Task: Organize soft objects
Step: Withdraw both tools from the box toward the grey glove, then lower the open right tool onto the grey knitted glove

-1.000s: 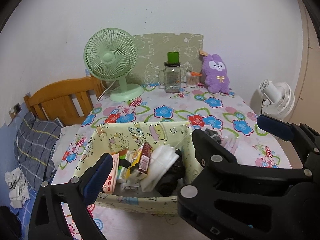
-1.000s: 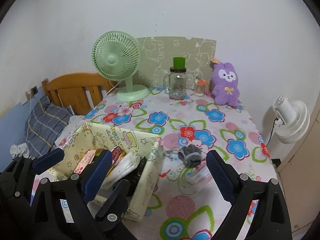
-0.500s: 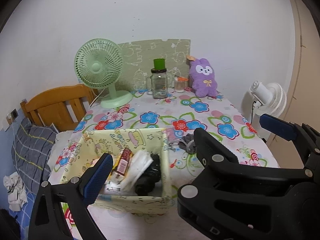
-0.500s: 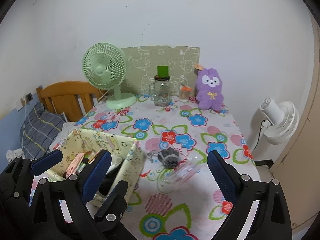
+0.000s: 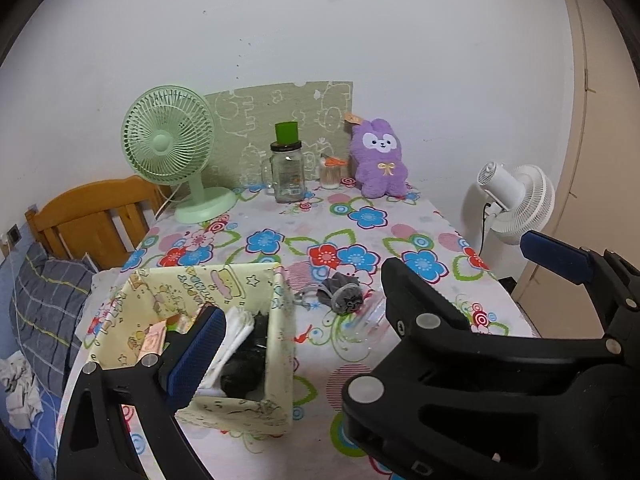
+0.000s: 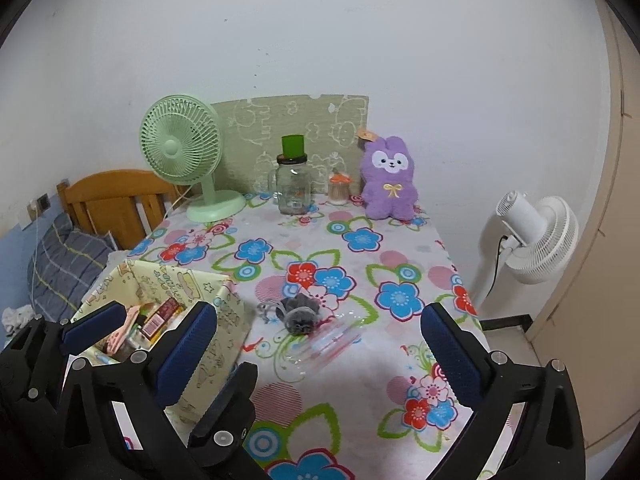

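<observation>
Pouch (image 6: 298,314) is sitting mid-worktop (image 6: 360,396), at 3 o'clock of the bin (image 6: 224,312), half on a clear bag (image 6: 332,340). Right tool (image 6: 316,356) is just finishing spreading wide, empty; left tool (image 5: 372,292) is gaping too. Probably it's snagging the slippery bag along with it.

A home bedroom: wooden bedstead (image 5: 92,216), pillow (image 5: 48,304), floral-clothed table (image 5: 400,220).

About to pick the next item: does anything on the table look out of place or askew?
Yes. A grey drawstring pouch and a clear plastic package lie loose on the floral tablecloth, right of the yellow fabric box, whose near wall sags.
</observation>
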A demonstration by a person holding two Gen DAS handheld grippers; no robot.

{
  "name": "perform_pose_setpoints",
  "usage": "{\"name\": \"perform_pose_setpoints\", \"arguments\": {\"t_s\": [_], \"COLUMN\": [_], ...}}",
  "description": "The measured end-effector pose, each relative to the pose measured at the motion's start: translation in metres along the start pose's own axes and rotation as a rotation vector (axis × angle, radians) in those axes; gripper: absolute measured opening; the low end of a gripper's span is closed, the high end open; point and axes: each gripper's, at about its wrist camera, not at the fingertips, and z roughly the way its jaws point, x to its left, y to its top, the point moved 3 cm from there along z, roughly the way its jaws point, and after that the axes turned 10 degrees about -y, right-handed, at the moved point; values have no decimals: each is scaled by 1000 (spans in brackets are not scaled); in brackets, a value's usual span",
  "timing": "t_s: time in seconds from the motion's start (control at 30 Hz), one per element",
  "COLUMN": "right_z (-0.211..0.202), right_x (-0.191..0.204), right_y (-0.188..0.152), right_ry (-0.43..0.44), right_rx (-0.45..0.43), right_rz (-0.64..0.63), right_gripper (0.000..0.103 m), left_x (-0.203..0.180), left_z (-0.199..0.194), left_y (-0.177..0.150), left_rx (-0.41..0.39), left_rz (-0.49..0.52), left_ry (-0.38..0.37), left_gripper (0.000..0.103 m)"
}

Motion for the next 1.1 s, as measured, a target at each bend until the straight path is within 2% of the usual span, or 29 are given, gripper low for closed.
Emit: {"name": "perform_pose_setpoints", "arguments": {"t_s": [0.73, 0.9, 1.1], "right_z": [55, 70, 93], "right_x": [-33, -37, -40], "right_y": [-16, -19, -22], "right_ry": [-1, -6, -8], "right_rx": [85, 102, 123], "right_rz": [21, 20, 5], "right_gripper": [103, 103, 103], "left_x": [-26, -26, -29], "left_z": [62, 80, 98], "left_y": [-6, -8, -10], "left_rx": [70, 107, 132], "left_rz": [3, -9, -13], "left_ry": [-28, -40, -35], "left_gripper": [99, 99, 96]}}
